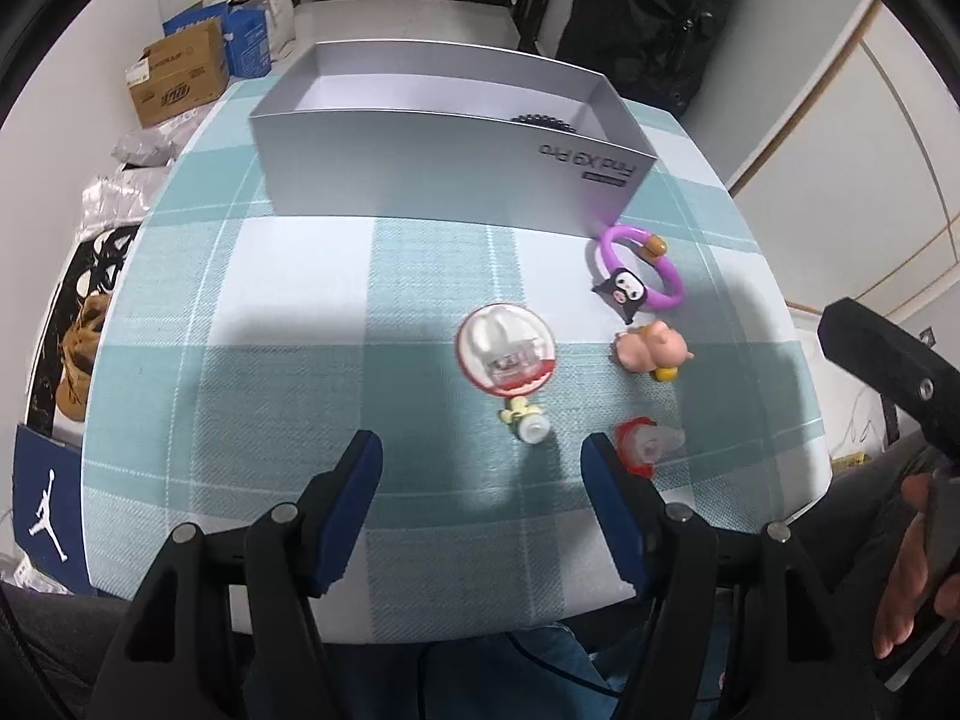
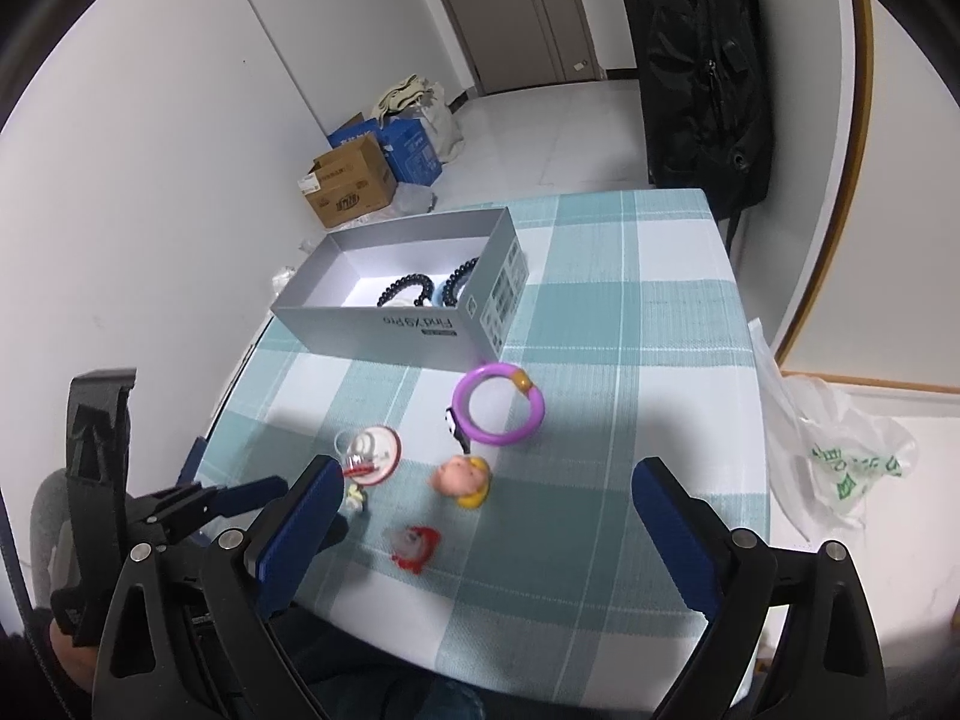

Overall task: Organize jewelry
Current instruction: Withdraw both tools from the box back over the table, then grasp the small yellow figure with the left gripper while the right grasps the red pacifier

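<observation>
Box (image 2: pixel 384 324) at twelve o'clock, beads (image 2: pixel 408 288) inside; trinkets wait loose; we hold both grippers' (image 1: pixel 480 468) (image 2: pixel 486 504) fingers spread, empty.

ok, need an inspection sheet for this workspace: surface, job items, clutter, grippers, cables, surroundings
Surface: checked tablecloth, flat.
Job's things: open grey box holding dark beads; purple ring, pink pig charm, round clear charm, red charm, small yellow charm loose on cloth.
Clutter: nothing seen on the table.
Grippers: left gripper and right gripper open, nothing between the fingers.
Cables: nothing seen.
Surroundings: cardboard boxes, black backpack, plastic bag.
</observation>
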Demonstrator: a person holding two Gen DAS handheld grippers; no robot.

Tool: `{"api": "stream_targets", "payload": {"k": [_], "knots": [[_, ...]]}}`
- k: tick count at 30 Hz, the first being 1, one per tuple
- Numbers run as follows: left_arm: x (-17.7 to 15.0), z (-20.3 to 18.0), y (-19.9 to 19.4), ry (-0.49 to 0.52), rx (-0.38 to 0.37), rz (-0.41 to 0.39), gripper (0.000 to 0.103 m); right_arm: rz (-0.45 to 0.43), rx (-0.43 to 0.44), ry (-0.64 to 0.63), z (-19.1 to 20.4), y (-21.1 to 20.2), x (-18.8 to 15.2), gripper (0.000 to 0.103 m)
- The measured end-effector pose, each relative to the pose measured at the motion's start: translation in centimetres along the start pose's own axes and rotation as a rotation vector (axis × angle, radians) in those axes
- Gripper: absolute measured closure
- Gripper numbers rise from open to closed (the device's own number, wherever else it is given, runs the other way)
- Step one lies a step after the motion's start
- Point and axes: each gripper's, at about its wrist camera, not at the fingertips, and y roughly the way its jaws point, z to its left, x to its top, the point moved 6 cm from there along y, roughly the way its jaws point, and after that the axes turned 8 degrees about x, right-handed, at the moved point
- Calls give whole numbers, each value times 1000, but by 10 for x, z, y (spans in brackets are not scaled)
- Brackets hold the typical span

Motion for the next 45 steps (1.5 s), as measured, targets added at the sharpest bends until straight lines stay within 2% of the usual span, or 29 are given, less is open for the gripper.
{"api": "stream_targets", "payload": {"k": [2, 5, 7, 11, 13, 17, 19, 22, 33, 40, 43, 45], "knots": [[0, 0, 1, 14, 47, -7, 39, 0, -6, 2, -1, -2, -2, 5], [5, -3, -2, 11, 19, -34, 39, -8, -22, 7, -6, -6, -1, 5], [6, -5, -3, 27, 36, -48, 39, -11, -25, 23, -11, -8, -1, 5], [2, -9, 5, 38, 31, -20, 42, -7, -31, 61, -20, -9, -2, 5], [1, -10, 7, 46, 31, -13, 51, -3, -30, 71, -22, -9, -3, 5], [1, -10, 9, 51, 32, -5, 62, 0, -34, 67, -21, -9, -3, 5], [0, -10, 8, 59, 37, -6, 77, 2, -37, 64, -21, -9, -3, 5], [1, -12, 9, 64, 41, -3, 92, 8, -39, 60, -21, -8, -4, 5], [-1, -2, -2, 8, -55, 23, 96, 33, -32, 19, -14, -7, -13, 6], [-1, 17, -26, -62, -132, -24, 96, 135, 14, -42, 10, 17, -33, 6], [0, 27, -29, -108, -150, -29, 96, 157, 22, -80, 22, 27, -37, 12], [4, 29, -28, -131, -146, -38, 96, 179, 26, -96, 28, 36, -39, 21]]}}
